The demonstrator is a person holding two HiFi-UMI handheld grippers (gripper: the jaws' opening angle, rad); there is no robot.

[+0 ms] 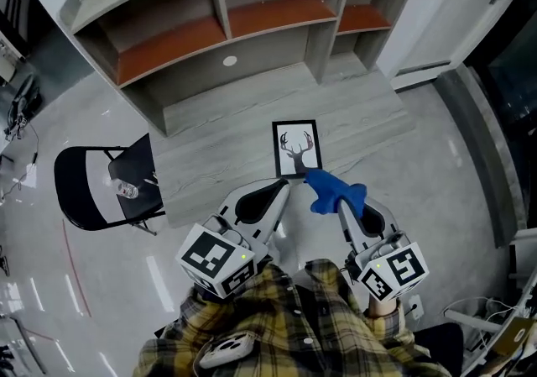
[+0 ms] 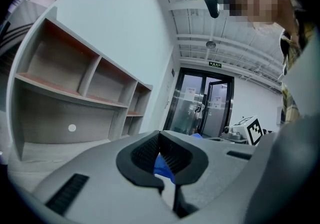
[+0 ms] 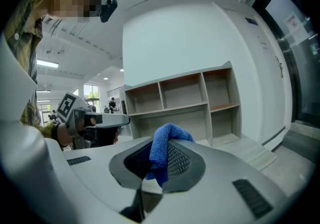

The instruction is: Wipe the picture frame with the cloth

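Note:
A black picture frame [image 1: 297, 149] with a deer print lies flat on the pale wood-grain platform [image 1: 369, 128] in front of me. My right gripper [image 1: 340, 201] is shut on a blue cloth [image 1: 334, 189], which bunches out over the frame's near right corner. In the right gripper view the blue cloth [image 3: 162, 150] hangs between the pads of the right gripper [image 3: 160, 154]. My left gripper [image 1: 283, 187] is just left of the cloth, near the frame's lower left corner. The left gripper [image 2: 160, 142] is shut, and a bit of blue shows behind its pads.
An empty grey shelf unit [image 1: 226, 23] with orange-brown boards stands beyond the platform. A black chair [image 1: 109, 186] is on the glossy floor to the left. Cables and gear [image 1: 495, 325] lie at the lower right. Glass doors [image 2: 205, 106] show in the left gripper view.

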